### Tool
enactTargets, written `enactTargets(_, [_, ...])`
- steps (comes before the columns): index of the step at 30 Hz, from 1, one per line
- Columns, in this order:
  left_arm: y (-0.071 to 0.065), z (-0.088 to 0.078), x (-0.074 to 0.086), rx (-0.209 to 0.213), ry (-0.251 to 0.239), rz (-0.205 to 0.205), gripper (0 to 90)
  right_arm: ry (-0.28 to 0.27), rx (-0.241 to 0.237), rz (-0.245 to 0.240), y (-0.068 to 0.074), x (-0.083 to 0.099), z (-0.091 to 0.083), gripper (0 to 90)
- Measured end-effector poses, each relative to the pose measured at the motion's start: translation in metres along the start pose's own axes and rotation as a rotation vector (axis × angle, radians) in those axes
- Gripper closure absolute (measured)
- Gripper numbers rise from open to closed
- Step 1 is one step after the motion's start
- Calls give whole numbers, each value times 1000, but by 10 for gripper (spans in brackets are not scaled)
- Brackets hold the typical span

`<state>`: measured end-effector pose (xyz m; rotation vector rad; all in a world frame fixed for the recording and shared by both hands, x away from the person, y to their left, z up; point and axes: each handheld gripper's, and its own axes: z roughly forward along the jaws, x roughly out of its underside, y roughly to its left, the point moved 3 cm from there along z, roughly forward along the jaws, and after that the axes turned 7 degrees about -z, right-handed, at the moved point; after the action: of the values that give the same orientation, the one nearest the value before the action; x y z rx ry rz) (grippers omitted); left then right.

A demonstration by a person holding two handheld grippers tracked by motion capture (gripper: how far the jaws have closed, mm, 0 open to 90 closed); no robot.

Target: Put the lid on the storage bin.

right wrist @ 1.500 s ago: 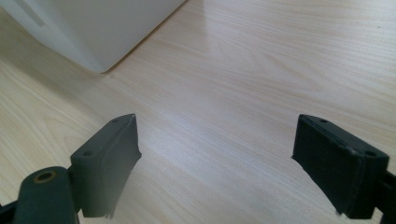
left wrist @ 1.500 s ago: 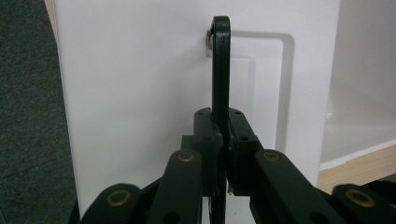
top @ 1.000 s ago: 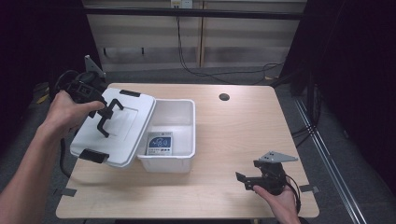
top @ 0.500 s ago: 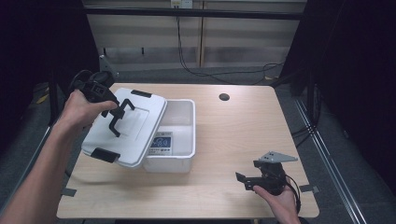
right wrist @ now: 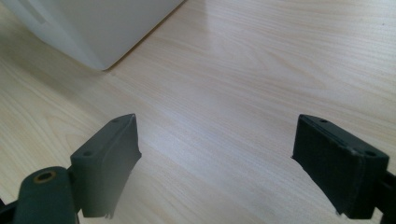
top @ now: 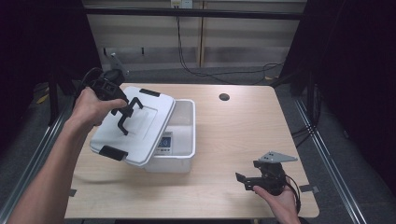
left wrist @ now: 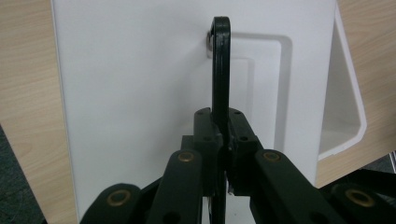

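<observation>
The table (top: 224,140) carries a white bin (top: 180,140) left of centre, its lid (top: 140,126) tilted over the bin's left side, covering it from about nine o'clock and leaving the right part uncovered. The left gripper (top: 125,114) is clamped on the lid's black handle (left wrist: 220,70), jaws together around the thin bar, which stands upright between them in the left gripper view; the left hand (top: 91,108) reaches in from eight o'clock, forearm angled up toward the lid. Inside the bin, a small item with a blue-and-white label (top: 164,142) lies on the floor, too small to identify. The right gripper (top: 245,179) rests at five o'clock on the table, jaws wide apart, holding nothing, pointing toward the bin.
</observation>
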<state>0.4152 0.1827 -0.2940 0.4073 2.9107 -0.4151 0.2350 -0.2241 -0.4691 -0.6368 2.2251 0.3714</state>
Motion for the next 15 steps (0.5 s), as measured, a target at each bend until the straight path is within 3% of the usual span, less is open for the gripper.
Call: enactTargets(15, [-26, 7, -9, 22, 11, -7, 850, 1, -1, -1, 0, 0, 0, 139])
